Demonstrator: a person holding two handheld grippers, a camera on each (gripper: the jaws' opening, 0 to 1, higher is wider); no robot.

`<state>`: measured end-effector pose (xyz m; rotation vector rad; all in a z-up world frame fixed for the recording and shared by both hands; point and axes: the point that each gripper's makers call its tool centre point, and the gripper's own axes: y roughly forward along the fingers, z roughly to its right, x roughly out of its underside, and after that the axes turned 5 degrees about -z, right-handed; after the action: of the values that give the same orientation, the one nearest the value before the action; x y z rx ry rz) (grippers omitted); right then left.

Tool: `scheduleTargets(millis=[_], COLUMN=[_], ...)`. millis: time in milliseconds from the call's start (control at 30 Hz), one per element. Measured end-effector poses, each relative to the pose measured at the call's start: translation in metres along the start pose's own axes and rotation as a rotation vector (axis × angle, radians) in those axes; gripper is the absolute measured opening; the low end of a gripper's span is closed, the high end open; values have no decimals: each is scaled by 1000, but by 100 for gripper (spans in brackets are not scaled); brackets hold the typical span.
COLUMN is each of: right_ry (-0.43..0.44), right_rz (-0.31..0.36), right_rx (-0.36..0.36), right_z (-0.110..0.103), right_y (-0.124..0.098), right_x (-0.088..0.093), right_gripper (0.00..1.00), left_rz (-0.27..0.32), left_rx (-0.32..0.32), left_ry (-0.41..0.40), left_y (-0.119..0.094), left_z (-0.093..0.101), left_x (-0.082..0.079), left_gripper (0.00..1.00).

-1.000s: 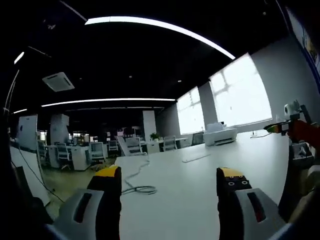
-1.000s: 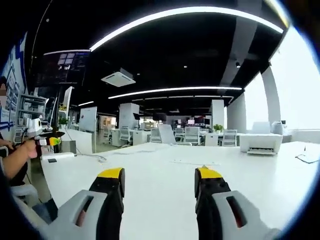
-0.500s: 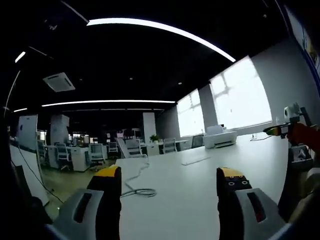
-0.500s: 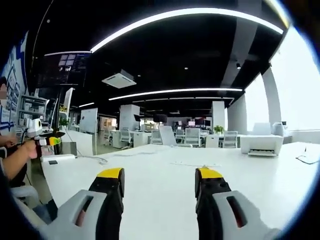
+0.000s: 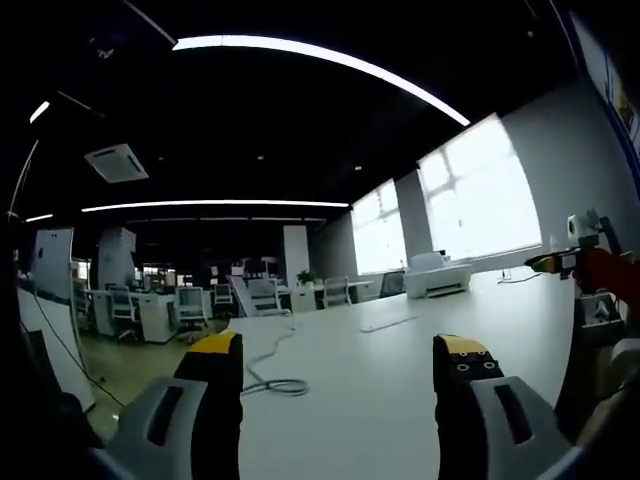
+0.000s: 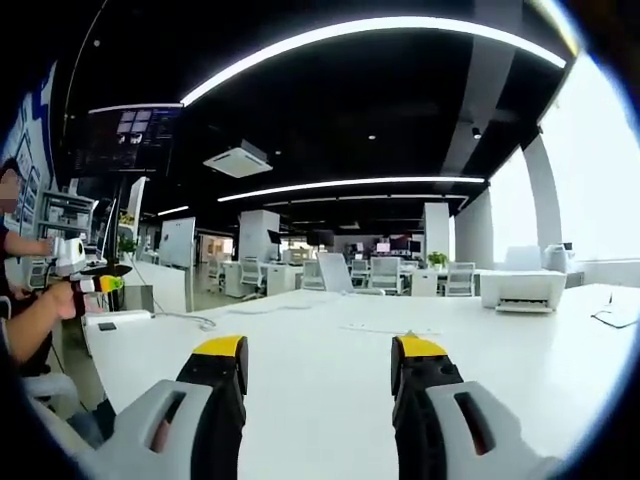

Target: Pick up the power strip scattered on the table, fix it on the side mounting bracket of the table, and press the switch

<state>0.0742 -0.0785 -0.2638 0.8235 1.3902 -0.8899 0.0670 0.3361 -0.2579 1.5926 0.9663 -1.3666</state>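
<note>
Power strip (taking the thin, flat pale bar for it; it is too small to be sure) lies flat far out on the white table, well apart from both grippers and touched by neither. In the right gripper view the same bar lies beyond the jaws, toward the far edge of the table.

Nearer, on the left of the left gripper view, a pale cable lies on the tabletop in a loose loop, one end running off toward the far edge. A white printer stands at the far side by the bright windows, also seen in the right gripper view.

The left gripper hangs above the table with its yellow-tipped jaws spread wide and nothing between them. The right gripper is likewise wide apart and holds nothing.

At the left edge of the right gripper view a person's forearm reaches in over the table's end.
</note>
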Motion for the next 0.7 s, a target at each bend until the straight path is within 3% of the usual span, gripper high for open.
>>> scheduleTargets(millis=[700], right_ry=[-3], right_rz=[15], right_rx=[9], right_z=[-9], right_y=[-14], right_x=[-16], right_gripper=[54], left_rz=[19], left_rx=[25], left_ry=[2], left_y=[0], left_z=[4], left_x=[-15], left_gripper=[82])
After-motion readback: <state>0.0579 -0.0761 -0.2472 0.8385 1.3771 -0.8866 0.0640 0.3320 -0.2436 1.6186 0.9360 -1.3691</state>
